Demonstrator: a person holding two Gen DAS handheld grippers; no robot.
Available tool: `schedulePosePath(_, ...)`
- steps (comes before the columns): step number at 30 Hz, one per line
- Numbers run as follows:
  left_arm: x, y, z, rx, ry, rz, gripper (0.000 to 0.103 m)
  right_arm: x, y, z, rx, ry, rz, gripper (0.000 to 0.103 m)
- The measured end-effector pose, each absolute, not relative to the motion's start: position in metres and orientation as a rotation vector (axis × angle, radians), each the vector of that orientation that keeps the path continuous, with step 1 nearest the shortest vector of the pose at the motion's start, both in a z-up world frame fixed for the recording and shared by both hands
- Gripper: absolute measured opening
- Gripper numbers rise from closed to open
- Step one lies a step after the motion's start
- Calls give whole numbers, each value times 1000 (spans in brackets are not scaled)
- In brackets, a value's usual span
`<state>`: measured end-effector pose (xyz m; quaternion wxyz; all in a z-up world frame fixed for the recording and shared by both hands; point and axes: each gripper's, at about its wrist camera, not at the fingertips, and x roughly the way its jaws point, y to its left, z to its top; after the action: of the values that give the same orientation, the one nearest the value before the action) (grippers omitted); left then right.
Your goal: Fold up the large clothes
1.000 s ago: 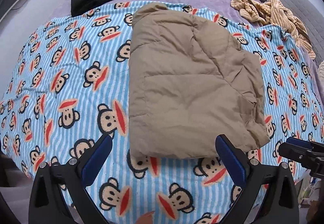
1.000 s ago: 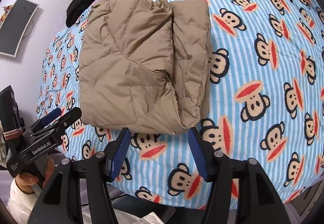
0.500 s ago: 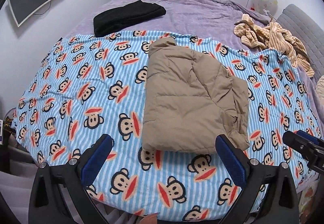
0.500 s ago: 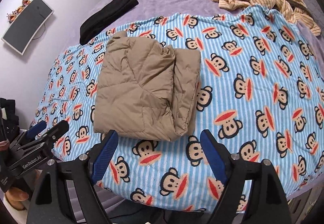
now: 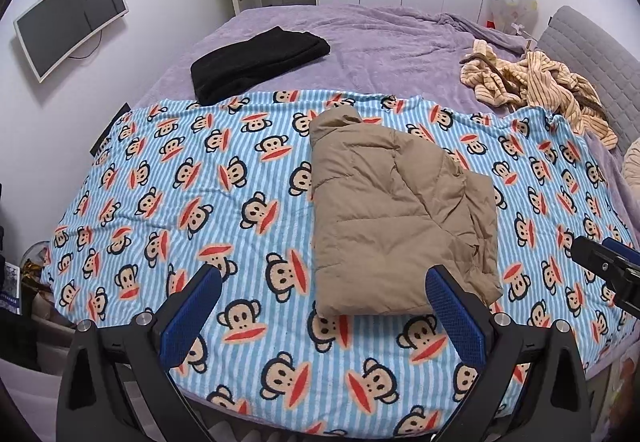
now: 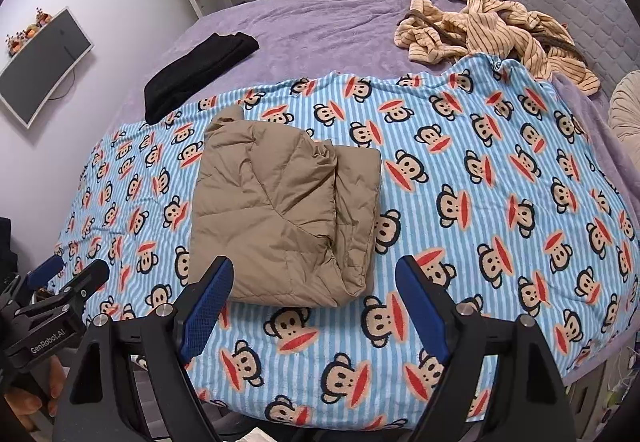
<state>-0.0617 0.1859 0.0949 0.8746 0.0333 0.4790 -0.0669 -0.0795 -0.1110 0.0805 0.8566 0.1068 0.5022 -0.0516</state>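
- Tan puffy jacket (image 5: 396,218) lies folded in a thick bundle on the monkey blanket (image 5: 192,202), near the blanket's front edge.
- Lots of bare blanket shows on both sides of the jacket.
- Behind the blanket is the purple bed cover (image 5: 380,38).
- A folded black cloth (image 5: 256,62) sits at the blanket's back left edge.
- A striped yellow pile (image 5: 536,86) lies at the back right corner, touching the blanket edge.
- The left gripper (image 5: 320,316) is spread wide with nothing in it, above the front edge.
- The right gripper (image 6: 314,306) is wide too and holds nothing; the jacket's front edge shows between its fingers, untouched.
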Motion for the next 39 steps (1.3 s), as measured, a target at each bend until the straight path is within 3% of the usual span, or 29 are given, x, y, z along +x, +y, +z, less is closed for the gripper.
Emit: schedulePosePath(39,-64,195,108,21,993,-98,102,-77,-101,87,187,1046,-102,85)
